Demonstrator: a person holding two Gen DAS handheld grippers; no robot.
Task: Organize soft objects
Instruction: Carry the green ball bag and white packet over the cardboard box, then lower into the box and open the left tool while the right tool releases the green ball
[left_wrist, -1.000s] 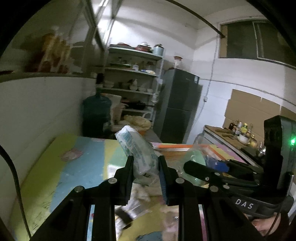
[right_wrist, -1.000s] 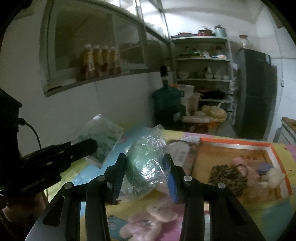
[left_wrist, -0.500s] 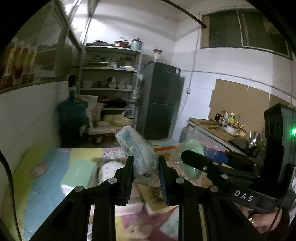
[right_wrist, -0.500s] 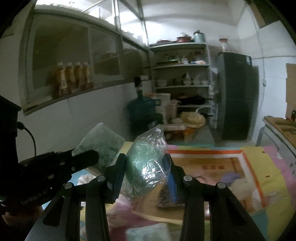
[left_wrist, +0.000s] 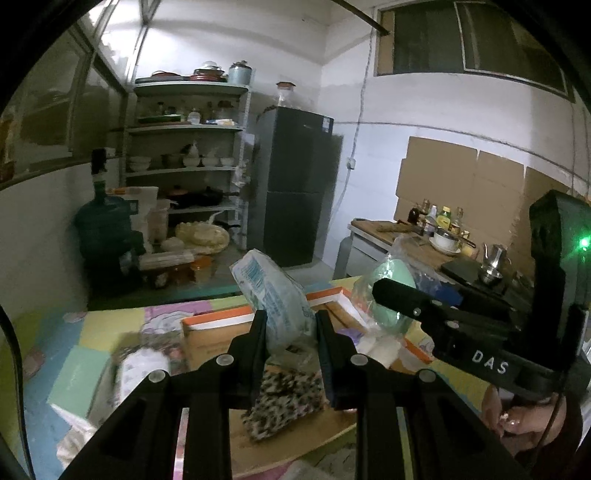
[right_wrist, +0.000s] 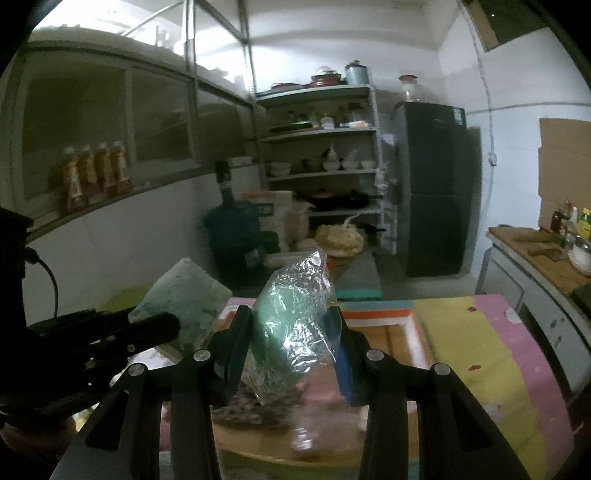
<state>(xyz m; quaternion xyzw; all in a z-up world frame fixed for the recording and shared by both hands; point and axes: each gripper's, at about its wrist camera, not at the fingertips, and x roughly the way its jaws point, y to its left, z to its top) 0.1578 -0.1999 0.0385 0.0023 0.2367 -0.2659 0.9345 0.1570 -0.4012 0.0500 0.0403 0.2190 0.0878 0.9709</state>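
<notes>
My left gripper (left_wrist: 289, 325) is shut on a pale blue-and-white plastic packet (left_wrist: 271, 295), held up above an orange-rimmed cardboard box (left_wrist: 218, 318). A leopard-print pouch (left_wrist: 284, 400) lies in the box under its fingers. My right gripper (right_wrist: 291, 325) is shut on a green soft object in a crinkled clear bag (right_wrist: 291, 325), also over the box (right_wrist: 376, 317). In the left wrist view the right gripper (left_wrist: 384, 291) reaches in from the right with that green bag (left_wrist: 388, 284). In the right wrist view the left gripper's packet (right_wrist: 184, 302) shows at the left.
The box sits on a pastel patchwork mat (right_wrist: 491, 354). White fluffy items (left_wrist: 376, 345) lie in the box and a white packet (left_wrist: 140, 365) lies to its left. Behind stand a water jug (left_wrist: 103, 236), shelves (left_wrist: 184, 147), a dark fridge (left_wrist: 295, 192) and a counter with bottles (left_wrist: 436, 229).
Both grippers have swept sideways across the mat with their bags, from its blue-green side to over the orange-rimmed box. Grips unchanged.
</notes>
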